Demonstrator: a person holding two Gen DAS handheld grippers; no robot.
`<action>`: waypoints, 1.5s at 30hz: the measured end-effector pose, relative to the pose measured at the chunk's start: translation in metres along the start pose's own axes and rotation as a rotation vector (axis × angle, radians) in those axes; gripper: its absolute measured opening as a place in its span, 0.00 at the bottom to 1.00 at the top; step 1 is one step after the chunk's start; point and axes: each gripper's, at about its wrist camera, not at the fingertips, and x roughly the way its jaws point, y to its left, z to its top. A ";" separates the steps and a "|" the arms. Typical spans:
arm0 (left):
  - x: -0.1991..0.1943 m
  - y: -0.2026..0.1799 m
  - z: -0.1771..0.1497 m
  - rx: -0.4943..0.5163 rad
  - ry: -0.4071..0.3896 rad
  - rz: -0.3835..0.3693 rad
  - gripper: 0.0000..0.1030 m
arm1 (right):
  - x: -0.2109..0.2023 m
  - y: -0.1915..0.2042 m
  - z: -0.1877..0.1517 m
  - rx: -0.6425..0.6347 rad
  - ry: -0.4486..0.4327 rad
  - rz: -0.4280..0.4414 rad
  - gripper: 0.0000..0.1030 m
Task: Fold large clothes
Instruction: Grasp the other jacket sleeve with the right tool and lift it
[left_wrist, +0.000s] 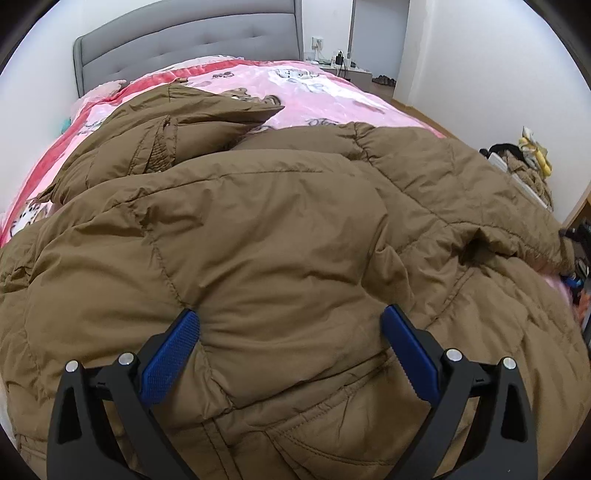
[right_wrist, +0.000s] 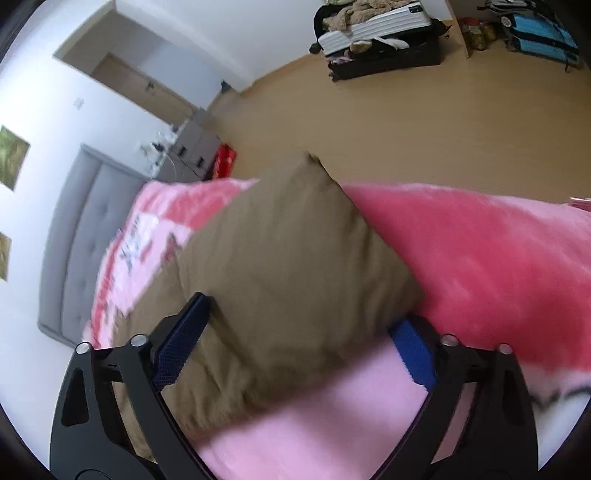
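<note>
Left wrist view: your left tongs (left_wrist: 290, 325) stand wide apart over the brown padded coat (left_wrist: 258, 229), which fills the bed (left_wrist: 314, 92) ahead of and to both sides of them; the blue pads (left_wrist: 173, 350) appear to rest on or just above the quilting, gripping nothing. One sleeve (left_wrist: 166, 125) lies beyond the tongs and to their left, thrown across the body of the coat. The far right edge of the garment (left_wrist: 517, 236) is rumpled and partly turned over. Judged from this lie, the fold is at an early stage: the coat is roughly spread, a sleeve brought in, but no neat halving or final stack shows.

Right wrist view, blurred: your right tongs (right_wrist: 299, 332) are partly open, with a corner of the coat (right_wrist: 295, 266) standing between the pads. Whether the pads press on it cannot be told for certain; the cloth seems loose between them, so read it as not yet gripped. Under and to the right of these tongs lies the pink blanket (right_wrist: 480, 258).

Containers: far beyond the right tongs, on the floor (right_wrist: 406, 118), an open suitcase (right_wrist: 384, 51) holds a heap of clothes and light-coloured items, not separately identifiable. Beside it stands a blue bag (right_wrist: 543, 33), contents hidden.
</note>
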 end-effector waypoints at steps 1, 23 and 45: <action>0.002 -0.002 0.001 0.002 0.001 0.005 0.95 | 0.001 0.001 0.003 0.016 0.003 0.001 0.49; -0.046 0.024 0.001 -0.133 -0.091 -0.166 0.95 | -0.116 0.437 -0.108 -0.933 0.116 0.776 0.09; -0.142 0.196 -0.100 -0.207 -0.075 -0.106 0.95 | -0.072 0.399 -0.493 -1.721 0.654 0.763 0.09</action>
